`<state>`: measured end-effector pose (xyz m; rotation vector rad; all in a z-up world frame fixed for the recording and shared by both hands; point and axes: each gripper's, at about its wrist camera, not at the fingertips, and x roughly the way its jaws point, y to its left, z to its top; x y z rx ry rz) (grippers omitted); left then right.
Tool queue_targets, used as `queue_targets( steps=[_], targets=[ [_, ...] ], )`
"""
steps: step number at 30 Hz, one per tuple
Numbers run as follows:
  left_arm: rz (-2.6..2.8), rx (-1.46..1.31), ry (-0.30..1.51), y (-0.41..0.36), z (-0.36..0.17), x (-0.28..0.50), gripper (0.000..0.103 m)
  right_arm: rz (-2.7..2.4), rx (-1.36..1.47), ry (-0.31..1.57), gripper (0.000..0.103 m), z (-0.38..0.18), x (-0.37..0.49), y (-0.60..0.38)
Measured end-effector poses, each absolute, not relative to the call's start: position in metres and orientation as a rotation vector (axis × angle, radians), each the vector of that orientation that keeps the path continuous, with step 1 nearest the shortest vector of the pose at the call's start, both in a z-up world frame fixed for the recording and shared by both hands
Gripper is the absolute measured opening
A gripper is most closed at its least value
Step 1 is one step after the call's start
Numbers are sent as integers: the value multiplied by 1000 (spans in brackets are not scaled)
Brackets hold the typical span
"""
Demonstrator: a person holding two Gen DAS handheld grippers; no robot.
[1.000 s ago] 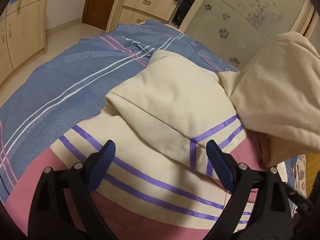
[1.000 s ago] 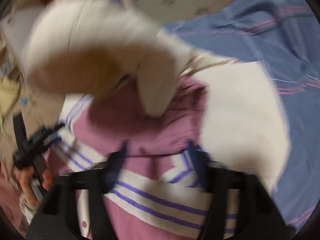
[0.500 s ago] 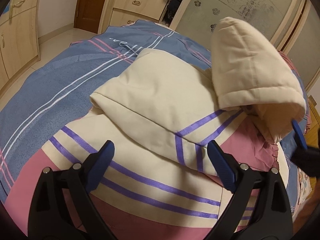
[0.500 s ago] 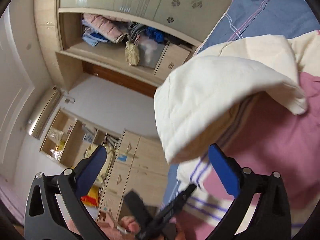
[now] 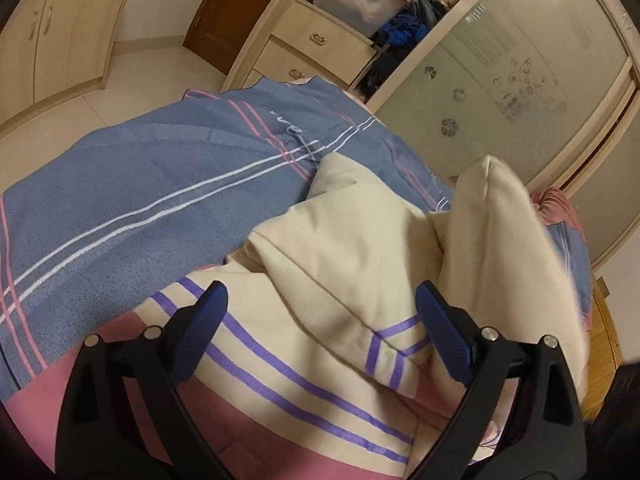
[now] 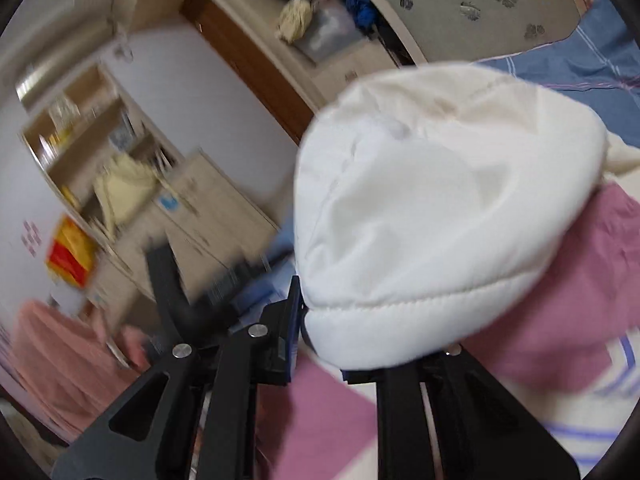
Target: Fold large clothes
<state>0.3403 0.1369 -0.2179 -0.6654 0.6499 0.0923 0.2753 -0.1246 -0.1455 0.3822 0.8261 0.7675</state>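
While the right gripper (image 6: 320, 340) pinches the cream sleeve (image 6: 440, 208) aloft at the jacket's (image 5: 320, 320) three o'clock (bedspread (image 5: 120, 200) beneath), lay it flat across; left gripper (image 5: 320, 320) hovers agape.

Bedroom's looking lived-in: pale wood cabinets (image 5: 60, 32) lining the tiled floor (image 5: 132, 76), a brown door (image 5: 236, 8) standing shut, frosted flowered wardrobe panel (image 5: 500, 80) sitting beside open drawers (image 5: 316, 40).
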Motion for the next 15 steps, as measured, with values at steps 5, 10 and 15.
queue_targets(
  steps=[5,10,15],
  targets=[
    [4,-612,580,117,-203,338,96,746,245,1059,8,-218,260,-87],
    [-33,-498,639,91,-205,345,96,743,313,1064,9,-225,252,-100],
    [-19,-445,558,85,-191,336,96,619,307,842,9,-159,264,-140]
  ],
)
